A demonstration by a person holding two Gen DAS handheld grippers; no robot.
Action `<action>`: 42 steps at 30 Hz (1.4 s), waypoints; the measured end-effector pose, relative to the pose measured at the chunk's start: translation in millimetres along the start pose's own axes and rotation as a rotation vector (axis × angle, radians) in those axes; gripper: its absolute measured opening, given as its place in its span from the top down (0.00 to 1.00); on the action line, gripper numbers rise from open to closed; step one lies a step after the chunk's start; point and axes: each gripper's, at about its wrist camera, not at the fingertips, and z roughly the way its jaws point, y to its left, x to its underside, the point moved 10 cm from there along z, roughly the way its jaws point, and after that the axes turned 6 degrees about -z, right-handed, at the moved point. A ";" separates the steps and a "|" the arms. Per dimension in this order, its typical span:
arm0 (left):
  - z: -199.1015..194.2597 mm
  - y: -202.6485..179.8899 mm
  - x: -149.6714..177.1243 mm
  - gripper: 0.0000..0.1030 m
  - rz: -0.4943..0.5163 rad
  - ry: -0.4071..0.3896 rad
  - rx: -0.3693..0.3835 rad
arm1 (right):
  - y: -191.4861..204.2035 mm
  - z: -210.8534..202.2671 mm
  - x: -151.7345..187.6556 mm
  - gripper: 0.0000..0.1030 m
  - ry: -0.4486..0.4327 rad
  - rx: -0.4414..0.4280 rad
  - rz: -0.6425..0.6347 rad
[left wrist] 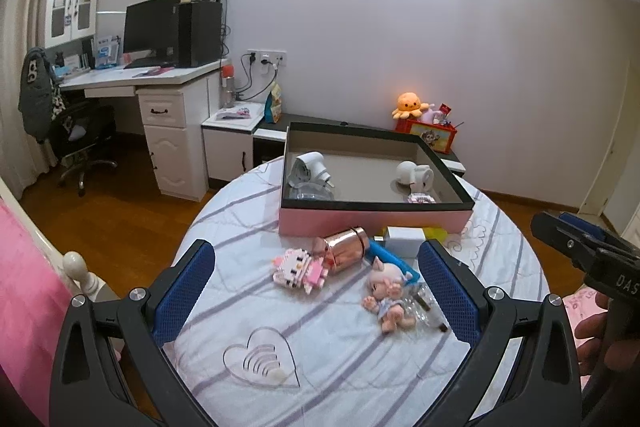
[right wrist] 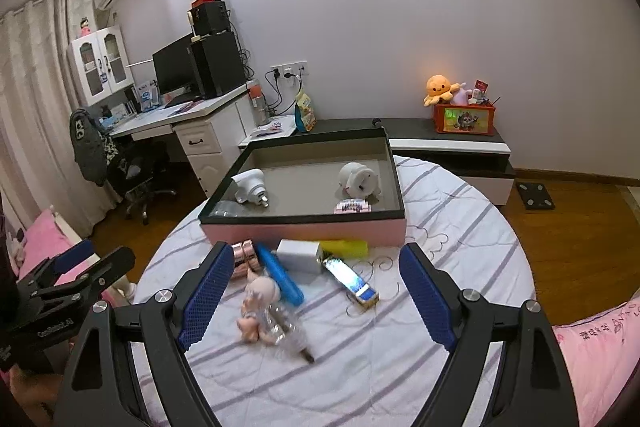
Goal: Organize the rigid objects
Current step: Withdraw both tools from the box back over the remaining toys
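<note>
On the round, striped-cloth table (left wrist: pixel 248 227) in the left wrist view, the left gripper (left wrist: pixel 316 295) hangs wide and empty over a block-built cat figure (left wrist: pixel 298 267), a copper canister (left wrist: pixel 345 247), a small doll (left wrist: pixel 386 291) and a clear acrylic heart (left wrist: pixel 262 357); the heart looks stiff, slippery and flat, best pinched at its edge. "DAS" shows on the other tool. In the right wrist view, the right gripper (right wrist: pixel 316 295) is also spread, holding nothing, before the pink box (right wrist: pixel 308 227) where a plug adapter (right wrist: pixel 250 189) already lies.
</note>
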 end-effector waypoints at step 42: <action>-4.0 5.5 21.7 0.00 0.019 0.039 -0.060 | -1.0 -7.1 35.1 0.17 0.058 0.022 0.000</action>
